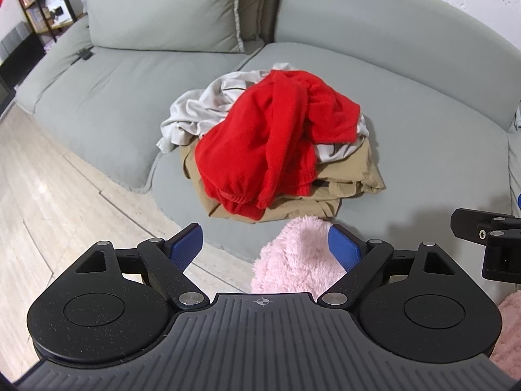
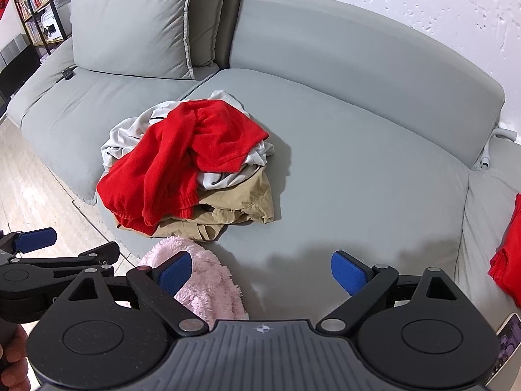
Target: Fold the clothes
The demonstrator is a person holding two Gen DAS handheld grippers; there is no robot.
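A heap of clothes lies on the grey sofa seat: a red garment on top, a pale grey one behind it, a tan one underneath. The same red garment and tan garment show in the right wrist view. A fluffy pink cloth hangs at the seat's near edge, beside my left gripper's right pad. My left gripper stands open above the seat's front edge, holding nothing. My right gripper is open too, over bare seat, its left pad in front of the pink cloth.
Grey back cushions line the sofa's rear. Pale wood floor lies to the left, with a bookshelf beyond. Another red cloth and a phone sit at the right edge. A hand shows at bottom left.
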